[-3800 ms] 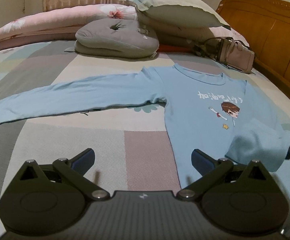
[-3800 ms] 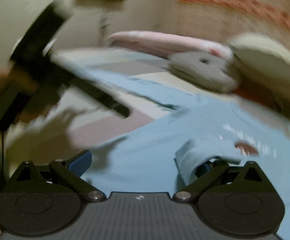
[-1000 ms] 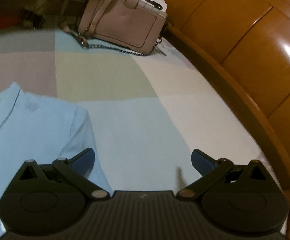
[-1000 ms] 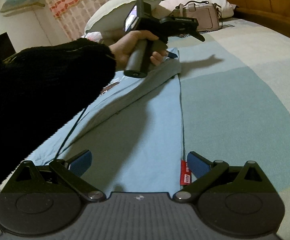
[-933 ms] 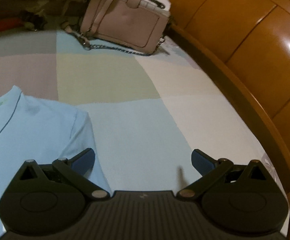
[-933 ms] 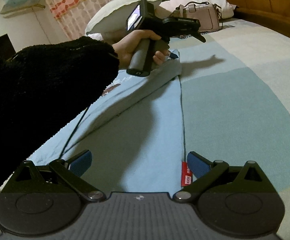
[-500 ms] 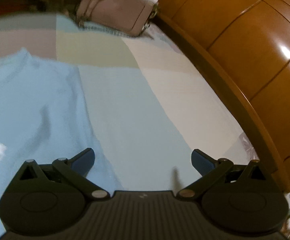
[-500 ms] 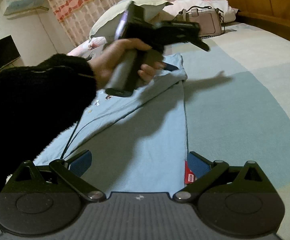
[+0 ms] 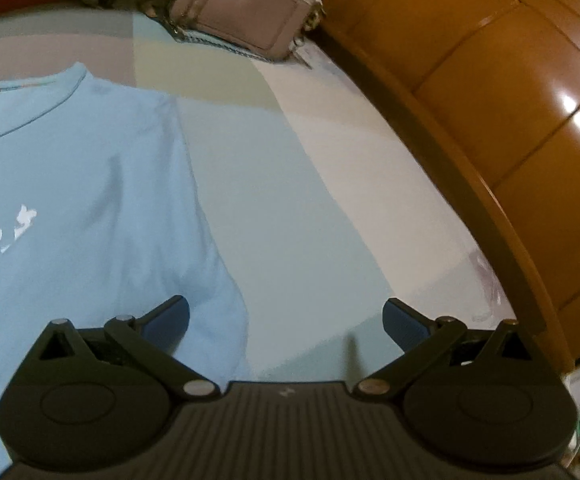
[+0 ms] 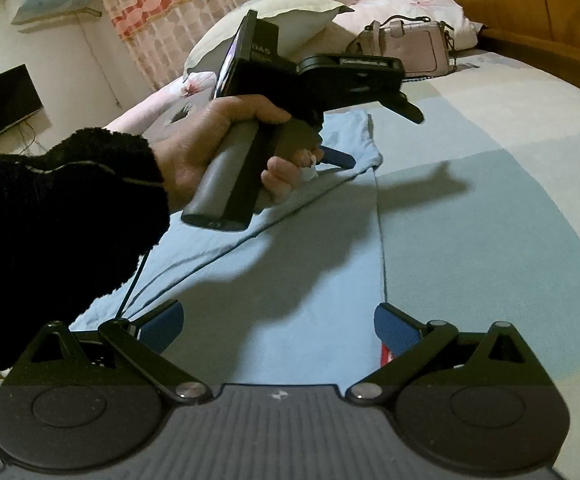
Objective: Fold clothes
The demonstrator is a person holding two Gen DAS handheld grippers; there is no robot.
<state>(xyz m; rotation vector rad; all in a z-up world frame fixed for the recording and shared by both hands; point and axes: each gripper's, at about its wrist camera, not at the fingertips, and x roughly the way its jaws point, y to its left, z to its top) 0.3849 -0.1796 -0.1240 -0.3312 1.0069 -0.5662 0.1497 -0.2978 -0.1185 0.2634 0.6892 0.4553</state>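
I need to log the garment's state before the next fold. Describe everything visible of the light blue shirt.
The light blue shirt looks like soft knit cotton, with a ribbed round neckline and white printed characters on the chest. It lies flat, front up, on the pastel patchwork bedspread. In the right wrist view one sleeve is folded diagonally across the body, and a small red tag shows at the side seam near the hem. The left gripper and right gripper are both open above it, gripping nothing.
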